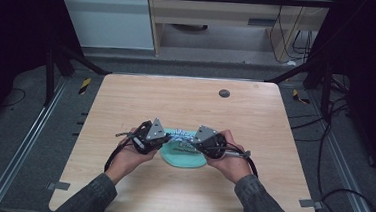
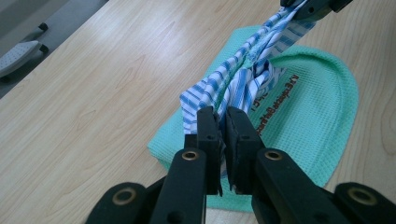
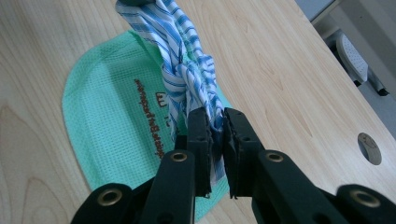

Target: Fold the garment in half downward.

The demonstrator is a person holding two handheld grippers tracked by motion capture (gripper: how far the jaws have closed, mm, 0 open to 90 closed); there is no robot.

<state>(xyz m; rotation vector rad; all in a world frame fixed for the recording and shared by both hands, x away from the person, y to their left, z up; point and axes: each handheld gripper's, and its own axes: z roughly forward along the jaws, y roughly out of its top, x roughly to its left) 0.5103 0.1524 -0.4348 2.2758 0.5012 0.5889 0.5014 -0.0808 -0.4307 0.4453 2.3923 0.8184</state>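
A light wooden table (image 1: 141,98) with pale grain and rounded corners stands on a dark floor, its top bare apart from two things. A small dark round cap (image 1: 224,93) sits flush in the top near the far edge, right of centre. A mint-green waffle-weave cloth (image 1: 185,158) with one rounded end and a line of brown lettering lies flat on the table, nearer the near edge and about midway between the left and right edges.
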